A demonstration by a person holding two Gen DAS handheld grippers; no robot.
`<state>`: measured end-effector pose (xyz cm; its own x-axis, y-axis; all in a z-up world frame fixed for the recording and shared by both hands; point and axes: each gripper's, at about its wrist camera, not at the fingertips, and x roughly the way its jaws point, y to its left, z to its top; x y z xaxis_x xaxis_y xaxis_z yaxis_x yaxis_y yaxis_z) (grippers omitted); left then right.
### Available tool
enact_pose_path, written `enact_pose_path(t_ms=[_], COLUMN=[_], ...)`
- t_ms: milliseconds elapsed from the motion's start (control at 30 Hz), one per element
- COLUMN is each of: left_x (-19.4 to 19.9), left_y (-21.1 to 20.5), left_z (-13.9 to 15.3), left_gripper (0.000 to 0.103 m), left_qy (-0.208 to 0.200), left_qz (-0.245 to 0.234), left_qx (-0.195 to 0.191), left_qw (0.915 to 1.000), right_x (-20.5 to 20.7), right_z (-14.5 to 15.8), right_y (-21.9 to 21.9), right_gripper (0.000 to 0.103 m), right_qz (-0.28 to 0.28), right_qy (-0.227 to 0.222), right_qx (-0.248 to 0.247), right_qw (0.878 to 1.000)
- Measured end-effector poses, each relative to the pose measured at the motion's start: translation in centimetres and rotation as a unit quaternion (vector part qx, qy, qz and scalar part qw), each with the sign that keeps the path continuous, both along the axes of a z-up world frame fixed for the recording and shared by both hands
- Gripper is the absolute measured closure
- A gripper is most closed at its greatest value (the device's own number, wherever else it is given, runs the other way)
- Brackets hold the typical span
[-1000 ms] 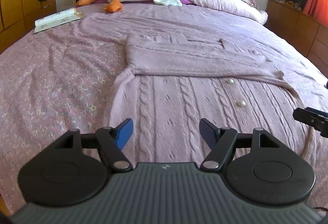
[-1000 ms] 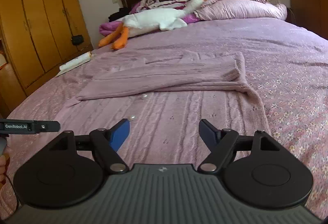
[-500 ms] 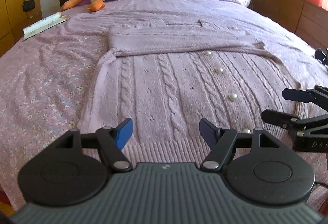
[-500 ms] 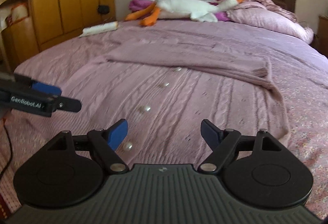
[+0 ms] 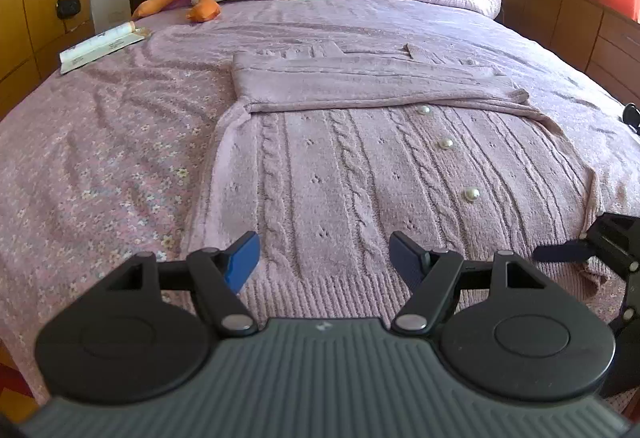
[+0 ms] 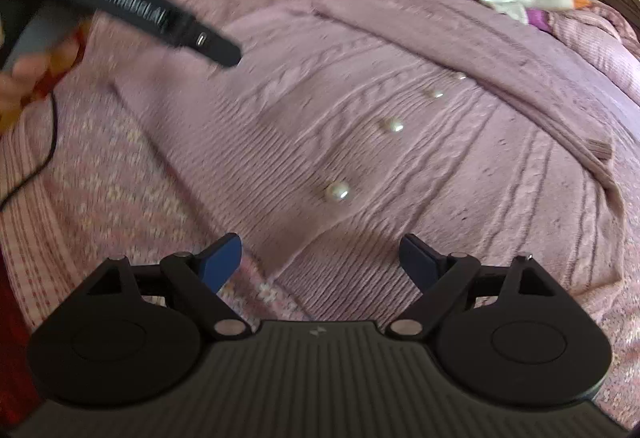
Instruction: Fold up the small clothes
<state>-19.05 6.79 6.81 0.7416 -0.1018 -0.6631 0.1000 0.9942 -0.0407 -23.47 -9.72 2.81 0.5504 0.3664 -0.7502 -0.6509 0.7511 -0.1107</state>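
A pink cable-knit cardigan (image 5: 360, 165) lies flat on the bed (image 5: 100, 141), sleeves folded across at 12 o'clock. The left hand-held gripper (image 5: 324, 258) hangs over its hem, jaws apart, empty. The right hand-held gripper (image 6: 320, 258) — jaws just opening wider, nothing between — hangs over the hem too.

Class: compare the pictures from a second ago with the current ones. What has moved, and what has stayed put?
Both grippers have come nearer the cardigan's ribbed hem. The right gripper has rolled and its jaws have just been opening, with nothing between them. The left gripper stays open and empty. The cardigan, sleeves folded across, hasn't shifted.
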Motion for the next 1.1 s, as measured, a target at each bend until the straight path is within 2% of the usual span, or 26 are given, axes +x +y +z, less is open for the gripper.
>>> enact_pose_path(t_ms=[133, 267, 433, 567, 667, 767, 833, 1000, 1100], left_x=[0.0, 0.0, -0.1, -0.2, -0.3, -0.4, -0.5, -0.7, -0.9], left_y=[0.0, -0.1, -0.4, -0.2, -0.3, -0.5, -0.7, -1.2, -2.1], left_z=[-0.1, -0.3, -0.4, -0.3, -0.5, -0.6, -0.6, -0.7, -0.8], left_gripper=[0.03, 0.03, 0.03, 0.03, 0.03, 0.03, 0.03, 0.03, 0.03], left_qy=[0.003, 0.004, 0.005, 0.001, 0.002, 0.003, 0.002, 0.005, 0.007], left_qz=[0.0, -0.003, -0.008, -0.01, -0.011, -0.019, -0.027, -0.058, -0.089], left_qx=[0.003, 0.003, 0.006, 0.004, 0.002, 0.002, 0.002, -0.009, -0.003], left_qw=[1.0, 1.0, 0.9999, 0.9999, 0.9999, 0.9998, 0.9996, 0.9983, 0.996], right_x=[-0.2, -0.2, -0.1, 0.5, 1.2, 1.2, 1.8, 3.1, 3.5], right_z=[-0.8, -1.9, -2.2, -2.1, -1.6, -0.4, 0.4, 0.8, 1.0], right_y=[1.1, 2.0, 2.6, 1.3, 0.3, -0.1, -0.4, -1.5, -1.9], right_gripper=[0.012, 0.011, 0.01, 0.01, 0.01, 0.013, 0.013, 0.013, 0.013], right_qz=[0.014, 0.003, -0.001, -0.042, -0.068, -0.092, -0.11, -0.129, -0.147], right_qy=[-0.011, -0.057, -0.097, -0.116, -0.113, -0.158, -0.172, -0.152, -0.139], right_qx=[-0.042, -0.098, -0.137, -0.168, -0.14, -0.121, -0.105, -0.069, -0.044], right_qw=[0.999, 0.994, 0.986, 0.978, 0.981, 0.976, 0.973, 0.978, 0.978])
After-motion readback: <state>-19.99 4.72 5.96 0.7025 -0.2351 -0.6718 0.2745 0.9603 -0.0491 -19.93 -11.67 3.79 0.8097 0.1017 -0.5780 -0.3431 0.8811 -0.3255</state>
